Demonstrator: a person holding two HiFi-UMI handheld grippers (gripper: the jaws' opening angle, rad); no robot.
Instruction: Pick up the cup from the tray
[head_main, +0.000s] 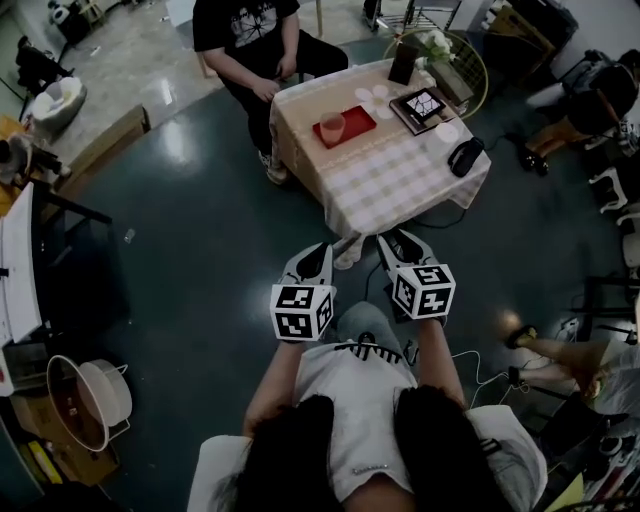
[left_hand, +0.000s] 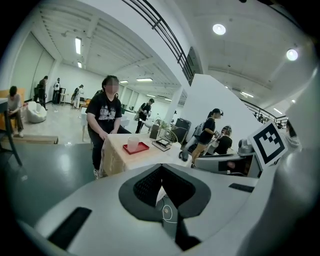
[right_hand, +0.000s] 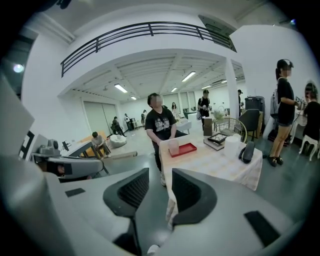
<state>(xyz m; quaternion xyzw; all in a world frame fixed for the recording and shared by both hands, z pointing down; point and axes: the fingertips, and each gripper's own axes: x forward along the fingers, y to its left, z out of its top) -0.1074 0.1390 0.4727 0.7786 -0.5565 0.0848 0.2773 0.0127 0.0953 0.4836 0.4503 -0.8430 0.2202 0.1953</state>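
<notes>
The cup (head_main: 332, 127) stands upright on the left part of the red tray (head_main: 358, 122). The tray lies toward the far left of the cloth-covered desk (head_main: 400, 185), just in front of a seated person (head_main: 250, 40) in a black shirt. Both grippers are on the near side of the desk, apart from it and from the cup: the left gripper (head_main: 321, 250) appears to have its fingers pressed together at the tips with nothing caught between them, while the right gripper (head_main: 397, 240) has its fingers spread and empty.
</notes>
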